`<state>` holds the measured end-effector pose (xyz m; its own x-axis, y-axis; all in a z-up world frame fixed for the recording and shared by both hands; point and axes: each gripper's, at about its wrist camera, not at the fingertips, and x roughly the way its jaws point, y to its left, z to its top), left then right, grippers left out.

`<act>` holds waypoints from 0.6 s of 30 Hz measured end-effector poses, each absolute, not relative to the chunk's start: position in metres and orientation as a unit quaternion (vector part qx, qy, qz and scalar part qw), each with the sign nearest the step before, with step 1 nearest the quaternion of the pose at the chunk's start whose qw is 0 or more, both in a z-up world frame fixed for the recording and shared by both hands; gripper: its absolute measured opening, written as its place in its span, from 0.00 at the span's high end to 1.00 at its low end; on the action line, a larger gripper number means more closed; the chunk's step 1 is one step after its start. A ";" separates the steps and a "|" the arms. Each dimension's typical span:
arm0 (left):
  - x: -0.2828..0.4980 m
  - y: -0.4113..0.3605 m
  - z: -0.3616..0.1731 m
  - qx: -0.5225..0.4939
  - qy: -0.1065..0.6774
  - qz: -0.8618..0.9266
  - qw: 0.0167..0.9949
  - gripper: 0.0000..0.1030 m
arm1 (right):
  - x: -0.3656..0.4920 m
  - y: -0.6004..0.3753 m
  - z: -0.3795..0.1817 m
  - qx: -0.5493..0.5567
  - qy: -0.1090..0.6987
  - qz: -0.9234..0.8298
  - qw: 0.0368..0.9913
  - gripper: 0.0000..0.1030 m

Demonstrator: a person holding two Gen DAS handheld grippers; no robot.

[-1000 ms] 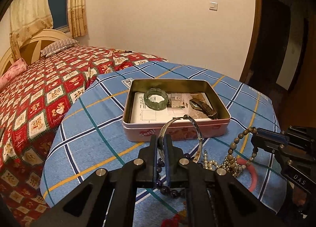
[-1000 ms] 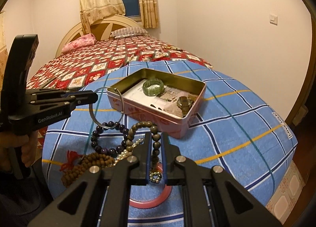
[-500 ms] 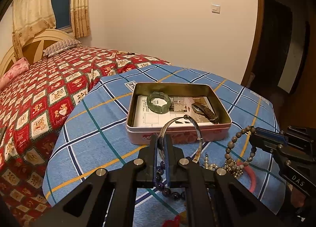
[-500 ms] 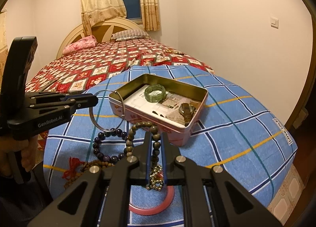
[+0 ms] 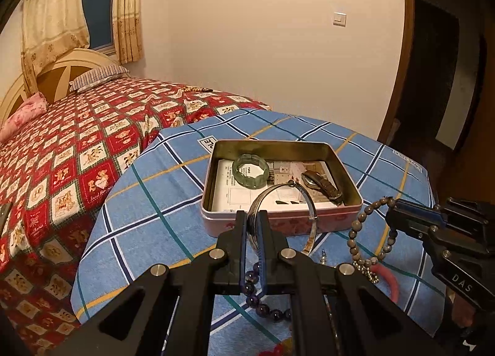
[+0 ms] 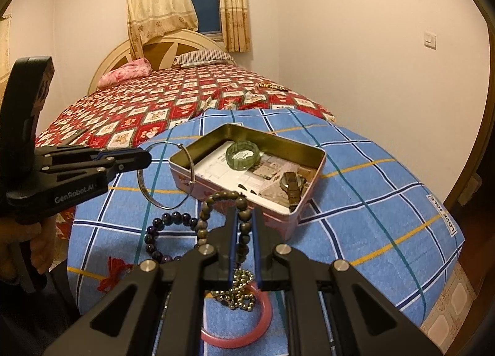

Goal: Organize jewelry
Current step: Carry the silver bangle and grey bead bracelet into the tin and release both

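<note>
An open pink tin [image 5: 278,223] [image 6: 216,184] sits on the blue checked cloth. It holds a green jade bracelet [image 5: 250,166] [image 6: 242,155] and a watch [image 5: 321,184] [image 6: 292,186]. My left gripper [image 5: 253,216] [image 6: 148,158] is shut on a silver bangle [image 5: 309,201] [image 6: 167,176], held in the air just before the tin. My right gripper [image 6: 244,216] [image 5: 390,206] is shut on a brown bead bracelet [image 6: 216,198] [image 5: 355,226], lifted above the cloth to the right of the tin.
On the cloth near me lie a dark purple bead bracelet [image 6: 167,226] [image 5: 266,309], a pink bangle [image 6: 247,325], a small metal bead chain [image 6: 238,294] and a red tassel [image 6: 113,269]. A bed with a red quilt [image 5: 77,145] stands left of the table.
Both grippers have risen with their bracelets. The brown bead bracelet now hangs clear of the pile, and the silver bangle sits higher against the tin.
</note>
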<state>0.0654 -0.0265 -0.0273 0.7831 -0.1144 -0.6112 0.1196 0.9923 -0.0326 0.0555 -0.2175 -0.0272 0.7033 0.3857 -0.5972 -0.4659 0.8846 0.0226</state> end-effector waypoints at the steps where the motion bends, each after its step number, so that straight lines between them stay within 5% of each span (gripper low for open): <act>1: 0.067 -0.026 -0.026 0.004 0.323 -0.062 0.945 0.95 | 0.056 -0.218 -0.027 -0.065 0.307 0.231 0.921 0.89; 18: 0.099 -0.018 -0.001 0.006 0.303 -0.049 0.952 0.95 | 0.087 -0.211 -0.009 -0.067 0.292 0.226 0.927 0.89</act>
